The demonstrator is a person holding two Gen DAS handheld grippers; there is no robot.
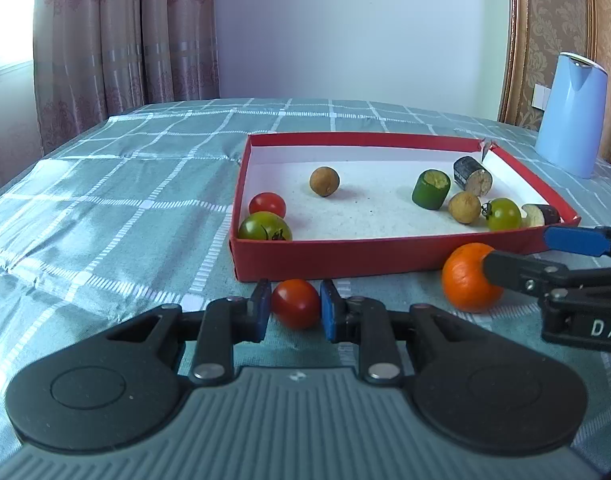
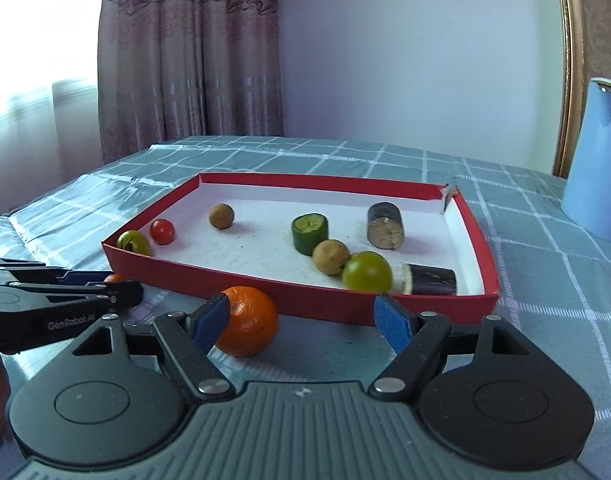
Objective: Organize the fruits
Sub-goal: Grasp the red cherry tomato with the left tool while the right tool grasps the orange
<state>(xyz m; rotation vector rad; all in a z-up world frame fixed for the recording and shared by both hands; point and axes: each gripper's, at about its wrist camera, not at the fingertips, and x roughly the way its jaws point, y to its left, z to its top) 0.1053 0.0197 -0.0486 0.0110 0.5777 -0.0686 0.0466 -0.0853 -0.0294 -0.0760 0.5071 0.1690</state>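
L gripper (image 1: 295, 312) clamped a red tomato (image 1: 295, 309) on the cloth just in front of the red tray (image 1: 345, 258). R gripper (image 2: 303, 322) gaped wide, its left pad touching the orange (image 2: 249, 320) beside the tray.

A: Box (image 1: 345, 264)? Red outside, white inside. Cloth (image 1: 125, 184) = teal w/ white check lines.

B: Fruit near the grippers: red tomato (image 1: 295, 309), orange orange (image 2: 247, 320). Gripper pads (image 2: 389, 322) blue, arms black. Jug (image 1: 571, 114) light blue. Curtain (image 2: 193, 52) pinky-brown w/ stripes.
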